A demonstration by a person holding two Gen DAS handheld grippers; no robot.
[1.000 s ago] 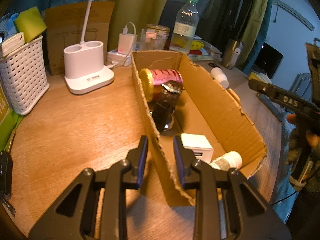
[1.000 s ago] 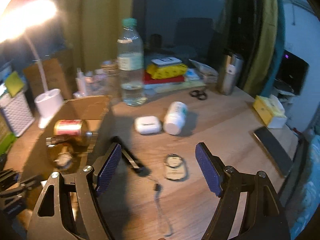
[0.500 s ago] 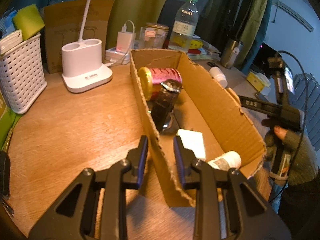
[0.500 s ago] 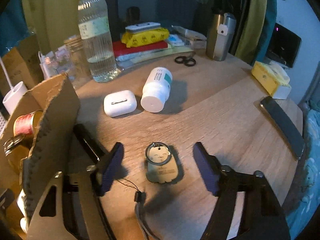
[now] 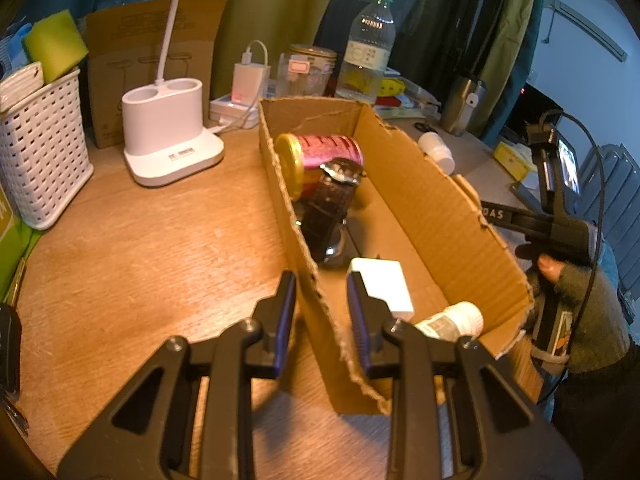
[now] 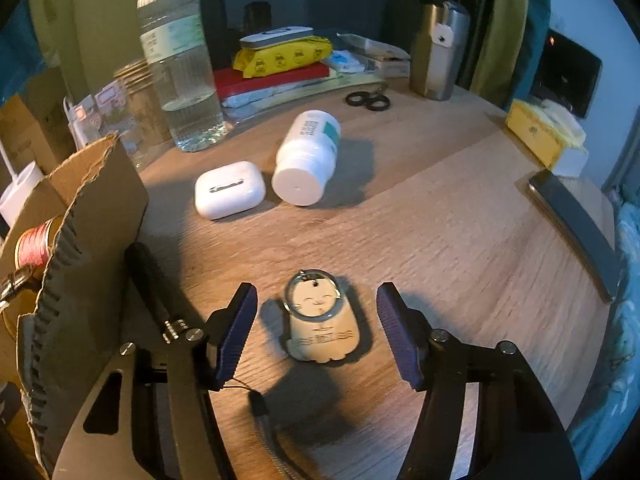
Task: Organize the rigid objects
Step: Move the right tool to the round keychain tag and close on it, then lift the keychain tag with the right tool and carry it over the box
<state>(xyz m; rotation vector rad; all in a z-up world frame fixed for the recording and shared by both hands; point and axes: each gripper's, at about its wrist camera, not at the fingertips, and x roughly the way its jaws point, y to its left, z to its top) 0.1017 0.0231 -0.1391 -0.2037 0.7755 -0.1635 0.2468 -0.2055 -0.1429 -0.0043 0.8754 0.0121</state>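
A: Left side, near to far?

B: My left hand-held gripper (image 5: pixel 320 312) is clamped on the near wall of the cardboard box (image 5: pixel 420 184); one pad outside, one inside. Box sits on the table (image 5: pixel 140 260). Inside, nearest: white charger block (image 5: pixel 386 288) and a small white bottle (image 5: pixel 452 322) on its side. Further in, a dark-strap watch (image 5: pixel 334 200), then a pink can w/ gold lid (image 5: pixel 320 156), lying down.

A: Right?

B: My right hand-held gripper (image 6: pixel 316 332) has jaws closing, pads not touching yet. Cat charm w/ metal ring (image 6: pixel 322 324) lies flat on the table between them. Black pen-like stick (image 6: pixel 154 292) just left, beside the box wall. Beyond: white earbud case (image 6: pixel 230 189) next to a tipped white pill bottle (image 6: pixel 308 158). Far back: water bottle (image 6: pixel 180 60), scissors (image 6: pixel 368 100), steel tumbler (image 6: pixel 438 52).
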